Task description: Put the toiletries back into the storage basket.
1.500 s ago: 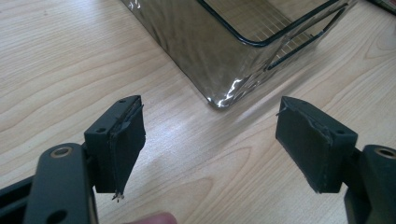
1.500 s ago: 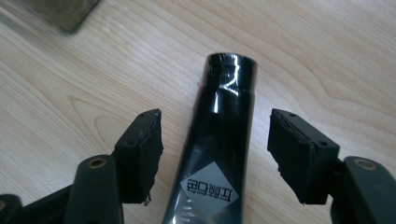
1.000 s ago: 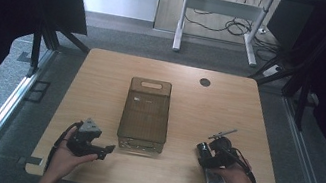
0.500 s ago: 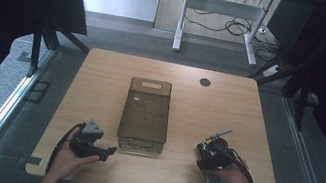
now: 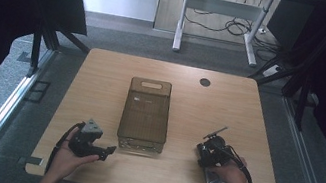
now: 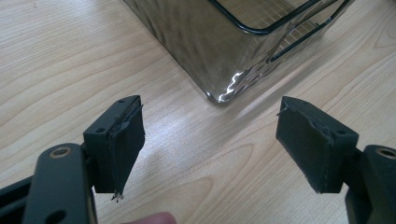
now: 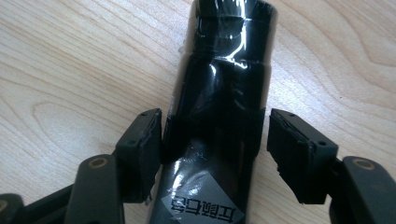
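A black bottle [image 7: 219,93] wrapped in glossy film lies on its side on the wooden table, with a grey label at its near end. My right gripper [image 7: 215,135] is open and straddles it: the left pad [image 7: 149,140] rests against the bottle, the right pad [image 7: 292,144] stands a little off it. From above, the right gripper [image 5: 208,153] is at the front right of the table. My left gripper [image 6: 210,140] is open and empty, facing a corner of a smoky clear bin [image 6: 224,42]. In the high view the left gripper [image 5: 107,151] sits front left of the bin [image 5: 145,114].
The bin stands lengthwise in the middle of the table [image 5: 100,90], with a handle cutout at its far end. A round cable hole [image 5: 204,82] is near the far edge. A desk frame [image 5: 221,10] with cables stands on the floor beyond the table.
My right gripper has shifted slightly left and nearer the front edge. The left gripper has hardly moved.
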The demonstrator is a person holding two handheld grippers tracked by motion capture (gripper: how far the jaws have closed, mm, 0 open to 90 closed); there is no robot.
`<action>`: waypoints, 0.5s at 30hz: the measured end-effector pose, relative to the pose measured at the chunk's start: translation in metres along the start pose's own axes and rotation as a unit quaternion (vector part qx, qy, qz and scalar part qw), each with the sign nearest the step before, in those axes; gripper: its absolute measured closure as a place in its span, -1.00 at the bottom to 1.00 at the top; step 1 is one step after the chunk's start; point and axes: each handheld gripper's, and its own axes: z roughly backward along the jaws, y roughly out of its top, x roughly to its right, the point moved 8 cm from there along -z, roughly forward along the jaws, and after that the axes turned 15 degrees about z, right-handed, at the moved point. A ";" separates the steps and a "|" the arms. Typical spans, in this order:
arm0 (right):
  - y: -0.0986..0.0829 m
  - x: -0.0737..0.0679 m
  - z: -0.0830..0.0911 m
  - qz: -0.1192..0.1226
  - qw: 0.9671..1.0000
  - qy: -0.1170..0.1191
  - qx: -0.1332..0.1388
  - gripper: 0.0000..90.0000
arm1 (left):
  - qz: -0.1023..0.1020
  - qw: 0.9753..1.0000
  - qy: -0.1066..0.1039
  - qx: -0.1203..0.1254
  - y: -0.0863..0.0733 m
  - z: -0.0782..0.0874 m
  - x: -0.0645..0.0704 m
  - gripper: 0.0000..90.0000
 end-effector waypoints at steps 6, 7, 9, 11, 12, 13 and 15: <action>0.000 -0.002 -0.004 -0.001 1.000 0.015 -0.006 -0.08 | 0.000 1.000 0.000 0.002 0.001 0.001 0.000 -0.47; 0.000 -0.002 -0.004 -0.001 1.000 0.015 -0.006 -0.08 | 0.000 1.000 0.000 0.002 0.001 0.001 0.000 -0.47; 0.000 -0.001 -0.005 0.002 1.000 0.013 -0.010 -0.09 | 0.000 1.000 0.000 0.002 0.001 0.002 -0.001 -0.47; 0.001 -0.002 -0.005 0.000 1.000 0.015 -0.014 -0.09 | 0.001 1.000 0.000 0.002 0.001 0.002 -0.001 -0.47; 0.002 -0.001 -0.005 -0.002 1.000 0.013 -0.016 -0.06 | 0.000 1.000 0.000 0.002 0.001 0.002 0.000 -0.47; 0.002 -0.001 -0.005 -0.004 1.000 0.013 -0.017 -0.05 | 0.000 1.000 -0.001 0.003 0.001 0.002 0.000 -0.47; 0.003 0.000 -0.005 -0.003 1.000 0.015 -0.018 -0.01 | -0.001 1.000 -0.001 0.004 0.001 0.003 0.001 -0.47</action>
